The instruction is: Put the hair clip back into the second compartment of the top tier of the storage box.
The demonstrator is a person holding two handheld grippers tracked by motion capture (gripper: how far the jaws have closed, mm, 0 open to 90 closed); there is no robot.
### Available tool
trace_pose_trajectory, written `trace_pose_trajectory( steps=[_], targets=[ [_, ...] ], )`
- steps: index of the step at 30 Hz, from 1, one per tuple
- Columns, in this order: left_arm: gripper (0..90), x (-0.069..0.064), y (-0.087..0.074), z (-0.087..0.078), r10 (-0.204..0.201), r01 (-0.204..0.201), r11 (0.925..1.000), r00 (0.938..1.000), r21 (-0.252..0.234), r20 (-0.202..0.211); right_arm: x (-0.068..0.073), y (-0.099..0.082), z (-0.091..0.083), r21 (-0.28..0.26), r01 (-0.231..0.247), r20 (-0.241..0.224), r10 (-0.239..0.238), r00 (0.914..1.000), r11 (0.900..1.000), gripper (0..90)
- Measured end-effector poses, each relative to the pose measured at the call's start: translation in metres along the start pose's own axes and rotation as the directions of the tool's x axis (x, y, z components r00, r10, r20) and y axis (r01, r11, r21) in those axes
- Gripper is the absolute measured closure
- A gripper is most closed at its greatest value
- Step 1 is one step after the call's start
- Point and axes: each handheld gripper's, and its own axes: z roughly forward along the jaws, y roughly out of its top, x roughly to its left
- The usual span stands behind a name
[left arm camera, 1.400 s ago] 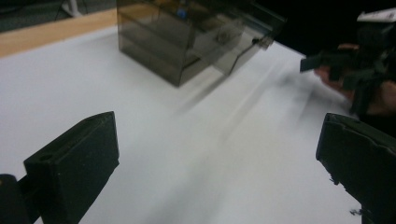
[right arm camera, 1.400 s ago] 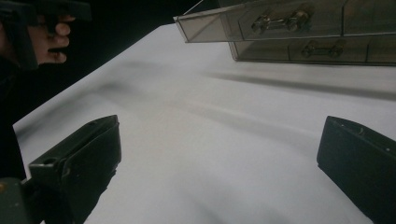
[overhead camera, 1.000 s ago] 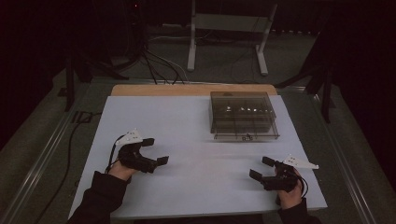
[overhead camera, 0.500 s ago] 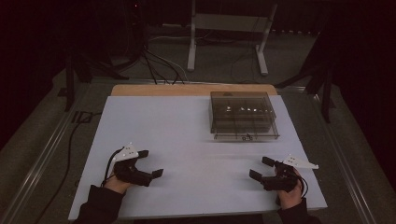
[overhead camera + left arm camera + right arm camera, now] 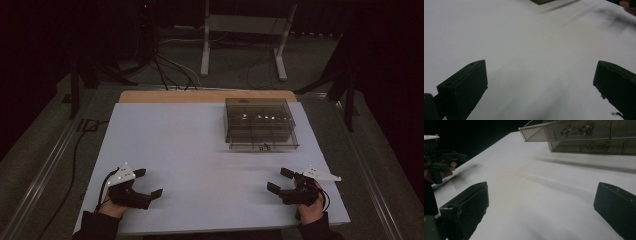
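Observation:
A smoky clear plastic box (image 5: 259, 122) with small compartments sits on the white table top (image 5: 200, 150), at the back right. In the right gripper view the box (image 5: 584, 135) shows small metal parts inside. My left gripper (image 5: 148, 184) rests near the front left edge, open, with nothing between its jaws. My right gripper (image 5: 280, 180) rests near the front right edge, also open and empty. Bare white surface (image 5: 536, 62) lies between the left jaws. The left gripper (image 5: 439, 162) shows far off in the right gripper view.
A wooden strip (image 5: 205, 96) runs along the table's far edge. Behind it stand a metal stand (image 5: 245, 40) and loose cables (image 5: 165, 70) on the dark floor. Metal rails (image 5: 45, 165) flank the table.
My left gripper has drawn back toward the front left corner of the table. The right gripper has stayed where it was.

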Motion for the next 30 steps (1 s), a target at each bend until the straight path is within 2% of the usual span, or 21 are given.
trace_pose_trajectory(
  steps=[4,8,13,16,17,26,30],
  targets=[
    [0.4,0.002,-0.006,-0.008,0.0,0.0,0.9999,0.9998,0.012,-0.021,0.0,0.0,0.0,0.0,0.0,-0.001,0.0,1.0,1.0,0.0],
    [0.4,0.002,-0.012,-0.016,-0.018,0.018,0.9997,0.9988,0.013,-0.046,0.0,0.0,0.0,0.0,0.0,0.001,0.0,1.0,1.0,0.0],
    [0.4,0.003,-0.019,-0.028,-0.047,0.046,0.9989,0.9967,-0.011,-0.067,0.0,0.0,0.0,0.002,0.001,-0.001,-0.001,1.0,1.0,0.0],
    [0.4,0.003,-0.021,-0.029,-0.048,0.047,0.9988,0.9962,-0.015,-0.073,0.0,0.0,0.0,0.002,0.0,-0.001,0.0,1.0,1.0,0.0],
    [0.4,0.004,-0.022,-0.029,-0.035,0.035,0.9994,0.9954,-0.007,-0.089,0.0,0.0,0.0,0.002,-0.001,-0.003,0.001,1.0,1.0,0.0],
    [0.4,0.004,-0.024,-0.026,-0.026,0.026,0.9997,0.9972,0.0,-0.071,-0.001,0.0,-0.001,0.0,-0.003,-0.004,0.003,1.0,1.0,0.0],
    [0.4,0.004,-0.025,-0.028,-0.035,0.034,0.9993,0.997,-0.011,-0.07,0.0,0.0,0.0,0.003,-0.002,-0.005,0.002,1.0,1.0,0.0]
  ],
)
